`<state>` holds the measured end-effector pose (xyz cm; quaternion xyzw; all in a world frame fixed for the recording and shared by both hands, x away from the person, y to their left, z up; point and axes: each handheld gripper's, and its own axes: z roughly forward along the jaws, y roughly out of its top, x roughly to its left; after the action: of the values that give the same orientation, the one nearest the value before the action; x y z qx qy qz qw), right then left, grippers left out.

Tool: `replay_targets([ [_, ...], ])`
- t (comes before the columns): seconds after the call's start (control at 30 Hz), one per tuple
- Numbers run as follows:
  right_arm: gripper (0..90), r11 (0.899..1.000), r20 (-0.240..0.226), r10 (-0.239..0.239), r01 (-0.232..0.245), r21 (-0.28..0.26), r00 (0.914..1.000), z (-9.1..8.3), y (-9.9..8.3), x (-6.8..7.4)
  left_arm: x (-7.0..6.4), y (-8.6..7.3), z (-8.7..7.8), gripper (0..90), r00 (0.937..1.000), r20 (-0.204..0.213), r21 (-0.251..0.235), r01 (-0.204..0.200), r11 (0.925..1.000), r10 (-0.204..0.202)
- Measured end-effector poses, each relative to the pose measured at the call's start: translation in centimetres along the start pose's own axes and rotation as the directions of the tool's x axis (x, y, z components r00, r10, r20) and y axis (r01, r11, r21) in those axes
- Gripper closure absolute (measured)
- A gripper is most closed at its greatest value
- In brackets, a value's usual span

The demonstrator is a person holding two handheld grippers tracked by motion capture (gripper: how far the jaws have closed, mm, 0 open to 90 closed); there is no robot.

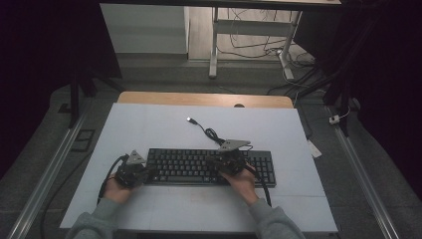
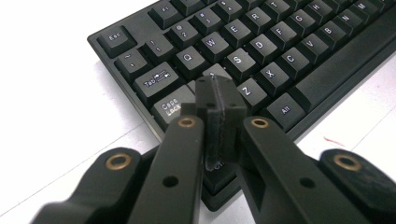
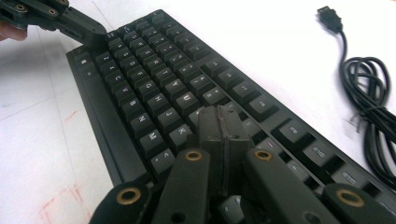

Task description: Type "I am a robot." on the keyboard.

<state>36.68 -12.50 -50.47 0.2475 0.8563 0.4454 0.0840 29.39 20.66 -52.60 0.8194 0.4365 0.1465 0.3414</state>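
keyboards: one black keyboard (image 1: 209,167), low centre of the high view
grippers: two, left gripper (image 1: 130,172) at lower left, right gripper (image 1: 230,160) right of centre
hands: two, left hand (image 1: 117,190) and right hand (image 1: 245,183), near the bottom edge
grey three-cornered plates: two, one on top of each gripper
usb cables: one black usb cable (image 1: 206,130), coiled above the keyboard
usb plugs: one (image 1: 190,120)
tabletops: one white tabletop (image 1: 149,124)

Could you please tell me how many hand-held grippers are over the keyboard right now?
2. The black left gripper is at the black keyboard's left end, jaws shut by Caps Lock. The black right gripper is over its right-centre keys, jaws shut.
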Motion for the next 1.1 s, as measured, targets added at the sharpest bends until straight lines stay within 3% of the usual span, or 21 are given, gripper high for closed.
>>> replay_targets([
  [0.53,89.9,0.999,-0.013,-0.020,0.021,0.040,0.9997,3.4,1.4,0.9,-0.2,0.0,0.3,88.7,0.9999,-0.004,0.010,-0.017,0.9998,0.017],
  [1.1,90.0,0.995,0.023,-0.048,0.046,0.083,0.9986,4.4,1.3,0.8,-0.1,0.0,0.3,88.7,0.9999,0.000,0.009,-0.011,0.9999,0.011],
])
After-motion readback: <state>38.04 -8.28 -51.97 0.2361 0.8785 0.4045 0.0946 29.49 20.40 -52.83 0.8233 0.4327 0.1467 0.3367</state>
